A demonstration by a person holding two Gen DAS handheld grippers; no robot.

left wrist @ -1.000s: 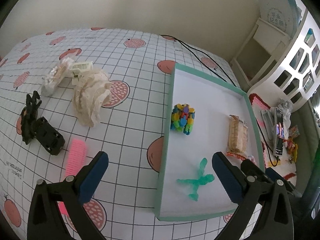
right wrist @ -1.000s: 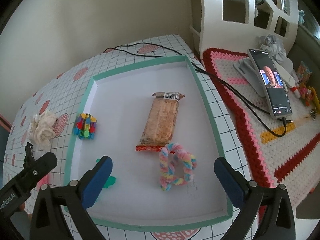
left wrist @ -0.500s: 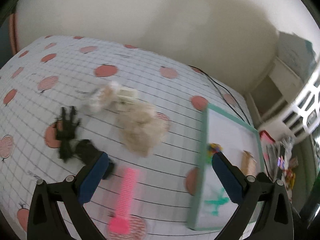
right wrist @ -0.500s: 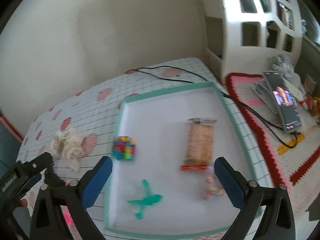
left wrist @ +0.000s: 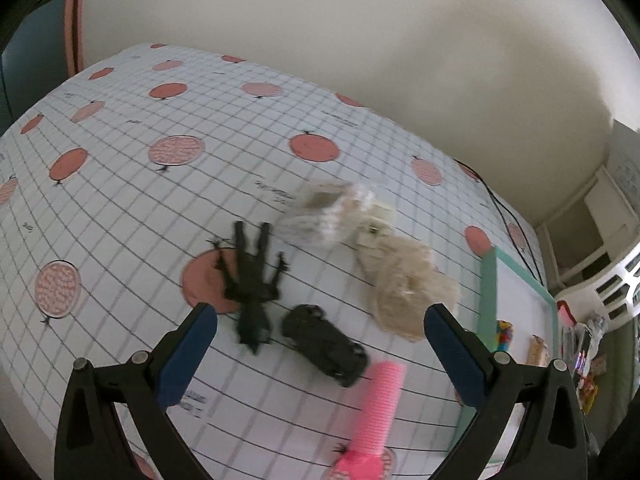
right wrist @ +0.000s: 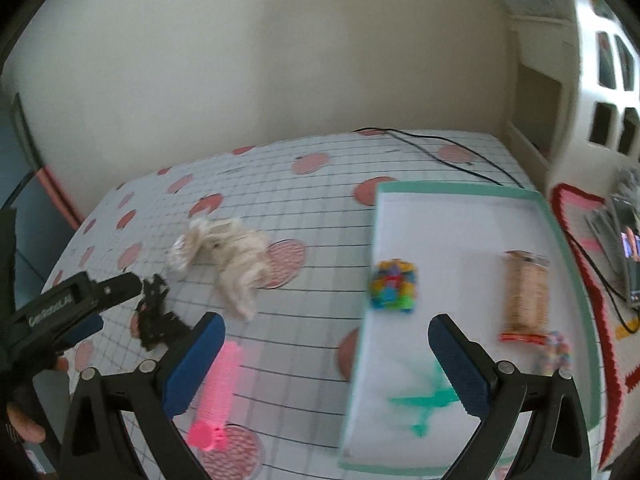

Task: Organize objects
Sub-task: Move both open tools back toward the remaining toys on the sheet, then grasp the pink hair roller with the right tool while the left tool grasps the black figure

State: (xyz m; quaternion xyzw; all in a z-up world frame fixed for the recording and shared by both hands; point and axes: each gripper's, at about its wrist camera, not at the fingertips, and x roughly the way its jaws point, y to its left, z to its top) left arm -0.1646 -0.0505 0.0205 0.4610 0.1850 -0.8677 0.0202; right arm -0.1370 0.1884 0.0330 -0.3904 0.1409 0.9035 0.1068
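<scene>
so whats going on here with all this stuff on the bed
A person holds a tool in each hand, both open and empty. The left tool hovers over a black toy car and a pink comb on the gridded sheet. The teal-rimmed tray already holds several small items.

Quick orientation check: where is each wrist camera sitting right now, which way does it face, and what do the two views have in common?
Left wrist: on the left gripper, facing the black figure and toy car; only its open fingers show.
Right wrist: on the right gripper, facing the tray edge; its open fingers, the left gripper and a hand show.
Shared: pink comb, cream lace, tray.
</scene>
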